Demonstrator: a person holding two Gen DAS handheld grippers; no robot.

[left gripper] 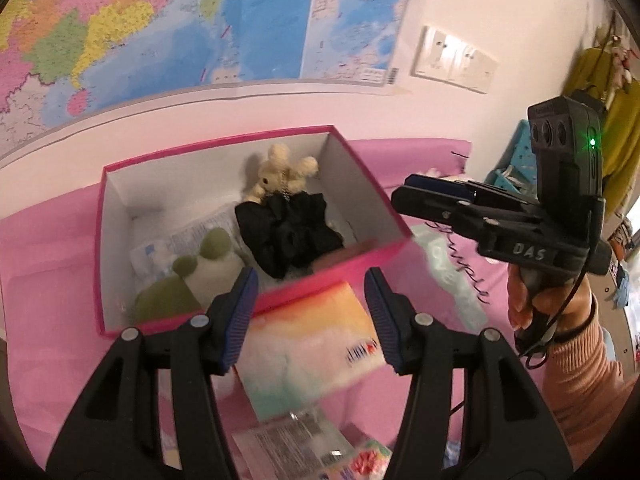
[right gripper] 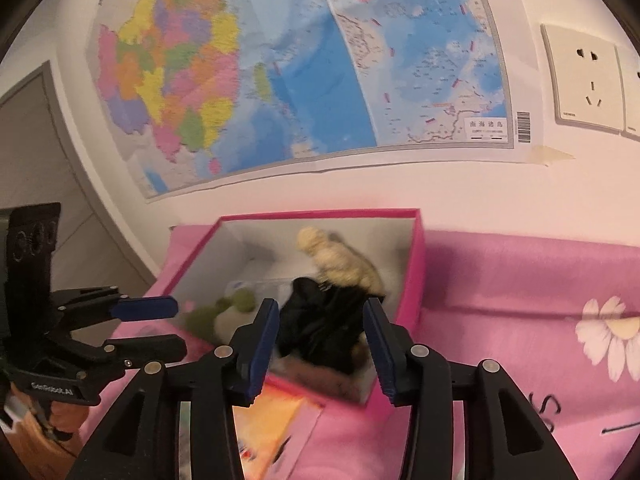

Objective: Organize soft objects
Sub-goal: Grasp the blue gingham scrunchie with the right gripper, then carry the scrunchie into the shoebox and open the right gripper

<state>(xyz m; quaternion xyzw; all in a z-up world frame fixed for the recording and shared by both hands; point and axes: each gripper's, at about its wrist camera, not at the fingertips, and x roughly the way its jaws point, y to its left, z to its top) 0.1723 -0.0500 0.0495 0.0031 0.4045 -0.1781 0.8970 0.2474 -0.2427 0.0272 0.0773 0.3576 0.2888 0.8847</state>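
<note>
Both pairs of my fingers stand partly apart and hold nothing. My left gripper point(left gripper: 310, 320) hovers over the near edge of the pink box point(left gripper: 120, 168), with a pastel packet point(left gripper: 312, 344) lying on the pink bedspread point(left gripper: 44, 248) between and below its pads, not touched. My right gripper point(right gripper: 320, 344) hangs above the box's near right corner, over the black scrunchie point(right gripper: 320, 320), its blue pads clear of the cloth.

Inside the box, the cream plush toy point(left gripper: 280, 172) leans at the far right corner, the scrunchie lies just before it, and the green-and-white plush point(left gripper: 192, 276) sits at the near left corner on a clear wrapped pack point(left gripper: 168, 248).

I judge the scrunchie is freshly dropped, so the step in hand is fetching the next soft thing. To do it well, I should lift my right fingers straight up so no fold snags, then lower my left pads around the pastel packet's middle and squeeze gently.

Readable writing: "DAS" on the right gripper's body in the left view, "GenRobot.AI" on the left one's in the right view. The wall map point(right gripper: 280, 72) carries Chinese characters too small for me to read.
</note>
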